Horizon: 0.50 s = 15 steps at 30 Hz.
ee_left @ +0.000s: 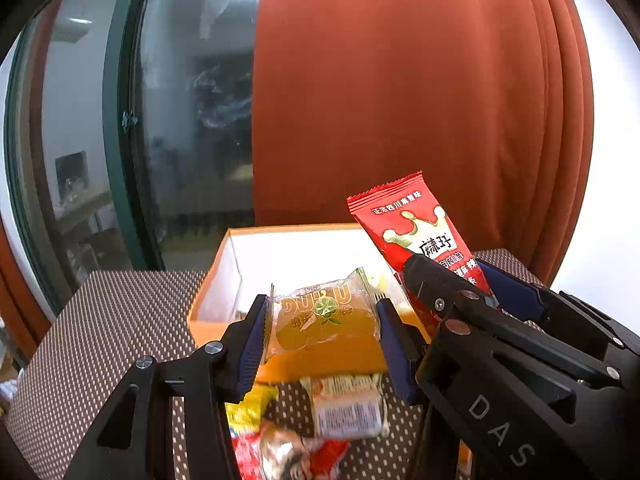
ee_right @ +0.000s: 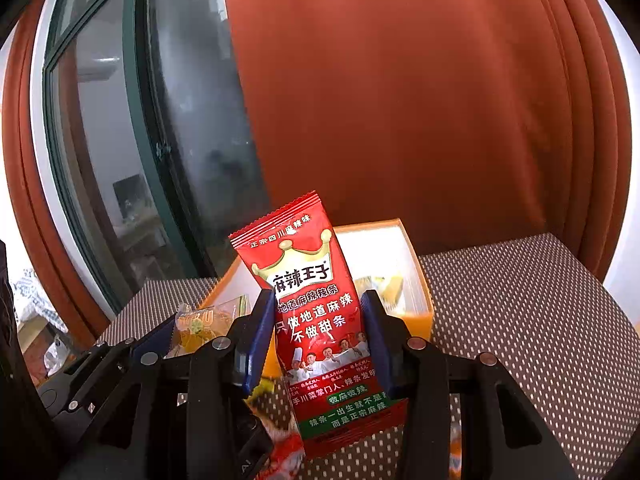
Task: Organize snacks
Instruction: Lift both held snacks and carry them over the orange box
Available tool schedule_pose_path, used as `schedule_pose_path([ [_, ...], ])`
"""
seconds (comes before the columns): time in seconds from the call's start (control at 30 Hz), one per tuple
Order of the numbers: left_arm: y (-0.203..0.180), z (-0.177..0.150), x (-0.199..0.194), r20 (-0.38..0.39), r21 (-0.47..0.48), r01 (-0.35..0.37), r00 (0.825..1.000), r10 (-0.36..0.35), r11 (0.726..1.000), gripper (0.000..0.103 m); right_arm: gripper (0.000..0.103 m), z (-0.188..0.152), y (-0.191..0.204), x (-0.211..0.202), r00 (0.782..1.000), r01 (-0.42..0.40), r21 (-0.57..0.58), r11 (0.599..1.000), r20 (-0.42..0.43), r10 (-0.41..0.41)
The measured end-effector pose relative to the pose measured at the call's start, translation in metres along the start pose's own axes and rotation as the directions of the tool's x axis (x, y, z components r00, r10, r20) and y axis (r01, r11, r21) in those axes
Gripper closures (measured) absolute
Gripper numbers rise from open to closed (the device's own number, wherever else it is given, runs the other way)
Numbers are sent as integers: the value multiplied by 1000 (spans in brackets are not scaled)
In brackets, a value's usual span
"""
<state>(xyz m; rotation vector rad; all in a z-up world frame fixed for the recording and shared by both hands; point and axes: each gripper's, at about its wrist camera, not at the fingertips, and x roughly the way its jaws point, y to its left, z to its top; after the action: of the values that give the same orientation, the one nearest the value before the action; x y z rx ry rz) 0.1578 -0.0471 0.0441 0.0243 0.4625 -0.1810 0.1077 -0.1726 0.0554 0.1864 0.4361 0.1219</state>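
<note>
Snacks are counted: one yellow cake packet [ee_left: 324, 316] is pinched by the left gripper [ee_left: 322, 322], one red spicy-strip packet [ee_right: 320, 320] by the right gripper [ee_right: 318, 334], above one orange box [ee_left: 224, 320].

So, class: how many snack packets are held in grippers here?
2. The clear lemon cake packet sits in the left gripper; the red spicy strip packet in the right gripper. Loose ones lie below.
</note>
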Motion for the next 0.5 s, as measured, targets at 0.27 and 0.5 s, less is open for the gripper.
schedule_pose_path([
  [0.27, 15, 32, 30, 43, -30, -15, 999, 17, 999, 49, 56, 35, 2, 35, 999, -13, -7, 1000, 46, 14],
  [0.5, 32, 50, 73, 46, -67, -35, 998, 38, 997, 49, 56, 52, 2, 71, 996, -17, 13, 1000, 83, 15],
])
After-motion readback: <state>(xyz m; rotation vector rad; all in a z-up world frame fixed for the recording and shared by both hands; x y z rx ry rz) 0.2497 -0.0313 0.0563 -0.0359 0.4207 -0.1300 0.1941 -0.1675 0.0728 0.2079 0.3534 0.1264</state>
